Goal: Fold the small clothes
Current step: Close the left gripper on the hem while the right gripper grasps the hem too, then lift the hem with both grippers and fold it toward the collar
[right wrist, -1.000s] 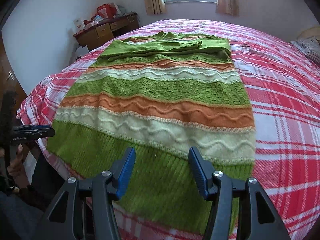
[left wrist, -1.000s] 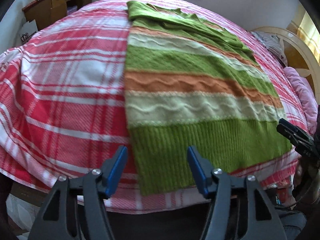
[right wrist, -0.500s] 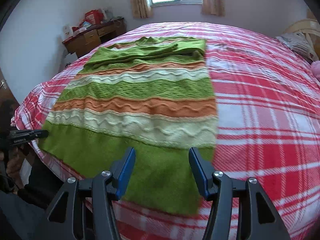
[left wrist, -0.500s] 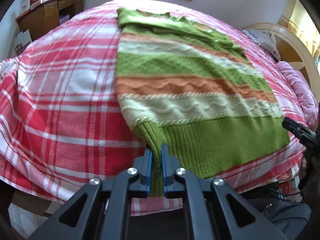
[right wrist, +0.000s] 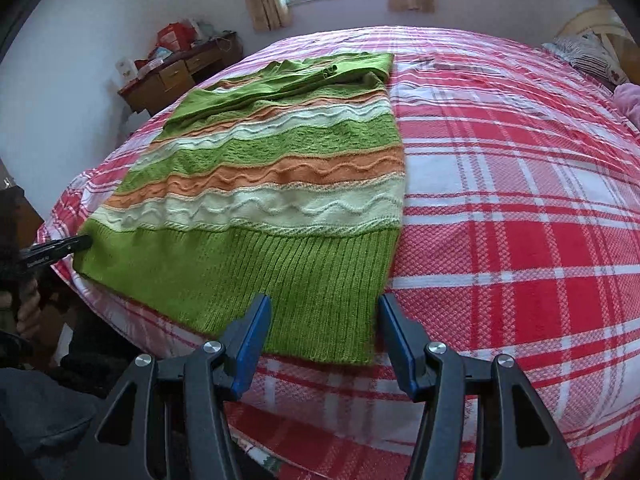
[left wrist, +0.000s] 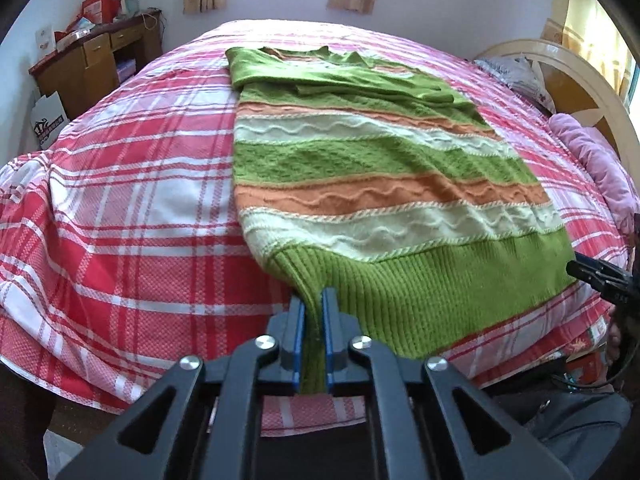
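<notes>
From my left wrist camera, my left hand-held gripper (left wrist: 311, 320) is clenched on the near left corner of the striped sweater's (left wrist: 384, 184) green ribbed hem, the knit bunched between the blue pads (left wrist: 297, 340). The sweater lies spread lengthwise on the red plaid bed (left wrist: 120, 208), sleeves folded across its far end.

From my right wrist camera, my right hand-held gripper (right wrist: 324, 344) is released, its pads spread over the sweater's (right wrist: 280, 184) near right hem corner, not gripping it.
</notes>
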`<state>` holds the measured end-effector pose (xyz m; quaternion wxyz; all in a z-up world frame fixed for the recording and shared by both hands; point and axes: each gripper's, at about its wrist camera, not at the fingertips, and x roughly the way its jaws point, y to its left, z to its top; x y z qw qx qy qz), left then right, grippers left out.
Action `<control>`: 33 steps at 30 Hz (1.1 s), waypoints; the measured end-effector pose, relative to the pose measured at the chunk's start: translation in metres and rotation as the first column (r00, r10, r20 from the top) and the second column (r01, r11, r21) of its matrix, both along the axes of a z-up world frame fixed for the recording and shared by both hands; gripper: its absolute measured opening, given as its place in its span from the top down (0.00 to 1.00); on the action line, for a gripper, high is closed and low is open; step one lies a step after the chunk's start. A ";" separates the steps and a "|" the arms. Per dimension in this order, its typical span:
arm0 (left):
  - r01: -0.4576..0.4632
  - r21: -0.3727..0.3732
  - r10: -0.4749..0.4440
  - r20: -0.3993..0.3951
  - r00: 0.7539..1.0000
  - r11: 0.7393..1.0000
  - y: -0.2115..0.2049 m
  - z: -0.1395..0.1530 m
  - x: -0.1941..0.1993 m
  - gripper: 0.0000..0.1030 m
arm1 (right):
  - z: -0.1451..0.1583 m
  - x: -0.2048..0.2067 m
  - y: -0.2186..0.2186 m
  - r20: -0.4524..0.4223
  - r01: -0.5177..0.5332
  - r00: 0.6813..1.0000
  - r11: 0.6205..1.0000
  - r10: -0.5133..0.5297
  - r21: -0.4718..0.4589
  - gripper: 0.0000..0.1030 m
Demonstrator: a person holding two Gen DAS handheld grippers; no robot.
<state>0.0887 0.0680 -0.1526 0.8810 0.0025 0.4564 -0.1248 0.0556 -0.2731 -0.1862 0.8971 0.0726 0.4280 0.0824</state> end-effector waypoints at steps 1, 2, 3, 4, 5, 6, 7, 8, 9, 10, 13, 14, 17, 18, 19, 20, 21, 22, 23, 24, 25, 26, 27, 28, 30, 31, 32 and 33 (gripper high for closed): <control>0.001 0.006 -0.001 -0.003 1.000 1.000 -0.001 -0.001 0.001 0.92 | -0.001 0.000 -0.001 -0.001 0.004 1.000 1.000 -0.004 0.003 0.46; 0.001 0.008 -0.001 -0.006 1.000 1.000 -0.001 -0.002 0.002 0.92 | -0.002 0.000 -0.002 -0.003 0.017 1.000 1.000 -0.017 0.009 0.48; 0.000 0.011 0.000 -0.007 1.000 1.000 -0.002 -0.002 0.002 0.92 | -0.003 0.001 -0.004 -0.005 0.032 0.999 0.999 -0.032 0.011 0.55; -0.001 0.019 0.001 -0.010 1.000 1.000 -0.002 -0.004 0.002 0.92 | -0.002 0.000 -0.004 -0.002 0.034 0.999 0.999 -0.034 0.000 0.68; 0.001 0.025 0.000 -0.009 1.000 1.000 -0.003 -0.004 0.001 0.92 | -0.001 0.000 -0.005 0.001 0.030 1.000 1.000 -0.030 0.001 0.75; 0.001 0.030 -0.001 -0.007 1.000 1.000 -0.004 -0.004 0.001 0.92 | -0.001 0.000 -0.007 0.003 0.027 1.000 0.999 -0.027 0.023 0.86; 0.001 0.036 -0.001 -0.006 1.000 0.999 -0.004 -0.004 0.000 0.92 | -0.001 0.000 -0.009 0.003 0.027 1.000 0.999 -0.027 0.042 0.87; 0.002 0.041 -0.002 -0.004 1.000 0.999 -0.004 -0.003 -0.001 0.92 | -0.002 0.000 -0.010 0.003 0.027 1.000 0.998 -0.027 0.049 0.88; 0.003 0.049 -0.003 -0.001 1.000 0.999 -0.005 -0.003 -0.001 0.92 | -0.001 -0.001 -0.010 0.008 0.026 1.000 0.998 -0.027 0.048 0.90; 0.004 0.058 -0.004 0.004 1.000 0.998 -0.006 -0.001 -0.002 0.92 | -0.001 -0.001 -0.011 0.016 0.023 1.000 0.998 -0.024 0.060 0.91; 0.006 0.068 -0.007 0.015 1.000 0.998 -0.007 0.002 -0.003 0.92 | 0.007 -0.004 -0.016 0.051 0.012 0.999 0.992 -0.018 0.123 0.93; 0.007 0.071 -0.008 0.020 1.000 0.997 -0.007 0.003 -0.003 0.92 | 0.010 -0.005 -0.016 0.064 0.008 0.998 0.991 -0.017 0.133 0.93; 0.009 0.070 -0.011 0.035 0.999 0.998 -0.007 0.010 -0.004 0.92 | 0.021 -0.009 -0.018 0.107 0.001 0.994 0.988 -0.018 0.157 0.93; 0.010 0.075 -0.013 0.042 0.999 0.997 -0.008 0.012 -0.005 0.92 | 0.022 -0.009 -0.019 0.114 0.001 0.993 0.986 -0.020 0.165 0.93; 0.012 0.079 -0.016 0.050 0.999 0.997 -0.008 0.014 -0.005 0.92 | 0.023 -0.009 -0.020 0.118 0.003 0.993 0.985 -0.024 0.173 0.93; 0.014 0.081 -0.019 0.057 0.998 0.997 -0.009 0.016 -0.006 0.92 | 0.022 -0.009 -0.019 0.118 0.004 0.993 0.984 -0.026 0.178 0.93; 0.016 0.084 -0.021 0.064 0.998 0.996 -0.010 0.018 -0.007 0.92 | 0.021 -0.008 -0.020 0.117 0.006 0.993 0.983 -0.028 0.184 0.93; 0.018 0.088 -0.024 0.069 0.997 0.996 -0.011 0.019 -0.007 0.92 | 0.020 -0.008 -0.020 0.115 0.006 0.993 0.982 -0.028 0.190 0.93; 0.018 0.088 -0.024 0.072 0.997 0.996 -0.011 0.021 -0.008 0.92 | 0.019 -0.007 -0.021 0.110 0.005 0.993 0.979 -0.028 0.202 0.93; 0.018 0.088 -0.024 0.073 0.997 0.996 -0.011 0.021 -0.007 0.92 | 0.018 -0.007 -0.022 0.109 0.005 0.994 0.976 -0.029 0.218 0.93; 0.019 0.091 -0.026 0.075 0.997 0.996 -0.012 0.022 -0.007 0.92 | 0.019 -0.007 -0.023 0.109 0.004 0.994 0.971 -0.031 0.238 0.93; 0.020 0.093 -0.028 0.077 0.997 0.995 -0.013 0.023 -0.007 0.92 | 0.019 -0.007 -0.025 0.111 0.002 0.993 0.967 -0.032 0.254 0.93; 0.024 0.095 -0.032 0.081 0.996 0.995 -0.013 0.024 -0.007 0.92 | 0.021 -0.007 -0.027 0.115 0.000 0.993 0.963 -0.033 0.270 0.93; 0.029 0.100 -0.038 0.087 0.996 0.995 -0.015 0.026 -0.008 0.92 | 0.023 -0.007 -0.028 0.120 -0.003 0.992 0.958 -0.033 0.287 0.93; 0.034 0.112 -0.045 0.102 0.994 0.993 -0.016 0.029 -0.008 0.92 | 0.026 -0.005 -0.030 0.124 -0.009 0.992 0.948 -0.033 0.318 0.93; 0.037 0.114 -0.049 0.106 0.993 0.993 -0.017 0.029 -0.008 0.92 | 0.027 -0.004 -0.031 0.125 -0.010 0.992 0.945 -0.033 0.328 0.93; 0.038 0.116 -0.050 0.107 0.993 0.993 -0.017 0.030 -0.006 0.92 | 0.028 -0.003 -0.032 0.126 -0.010 0.991 0.942 -0.034 0.335 0.93; 0.036 0.113 -0.048 0.107 0.993 0.993 -0.016 0.030 -0.005 0.92 | 0.028 -0.002 -0.032 0.126 -0.010 0.991 0.939 -0.035 0.344 0.93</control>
